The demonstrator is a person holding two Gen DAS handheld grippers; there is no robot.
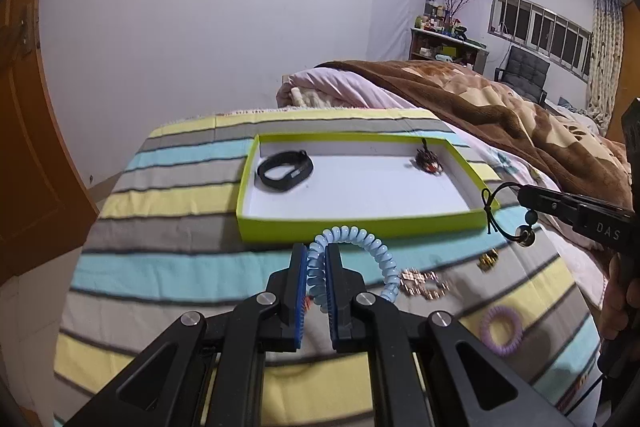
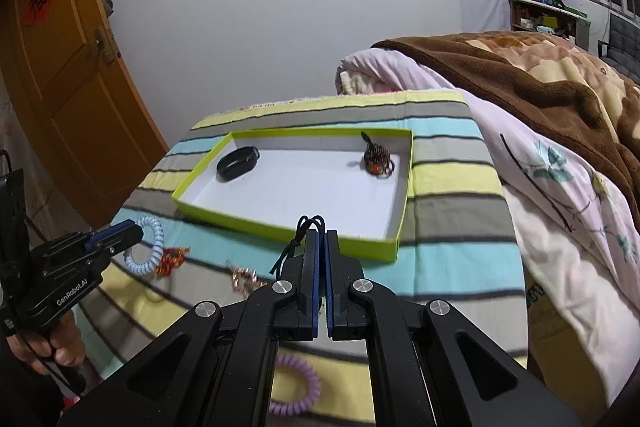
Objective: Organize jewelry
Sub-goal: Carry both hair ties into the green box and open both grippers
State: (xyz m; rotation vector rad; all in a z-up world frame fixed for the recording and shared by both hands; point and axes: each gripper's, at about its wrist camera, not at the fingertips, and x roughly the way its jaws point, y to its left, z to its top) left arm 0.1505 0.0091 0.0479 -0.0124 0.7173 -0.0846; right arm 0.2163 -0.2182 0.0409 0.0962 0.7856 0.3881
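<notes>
A lime-green tray with a white floor lies on the striped cloth. It holds a black band at its left and a dark beaded piece at its right. My left gripper is shut on a light blue spiral bracelet, held just before the tray's near wall. My right gripper is shut on a black cord necklace with beads, at the tray's near right corner.
On the cloth lie a rose-gold chain, a small gold piece, a red-orange piece and a purple spiral hair tie. Folded blankets lie to the right. A wooden door stands at the left.
</notes>
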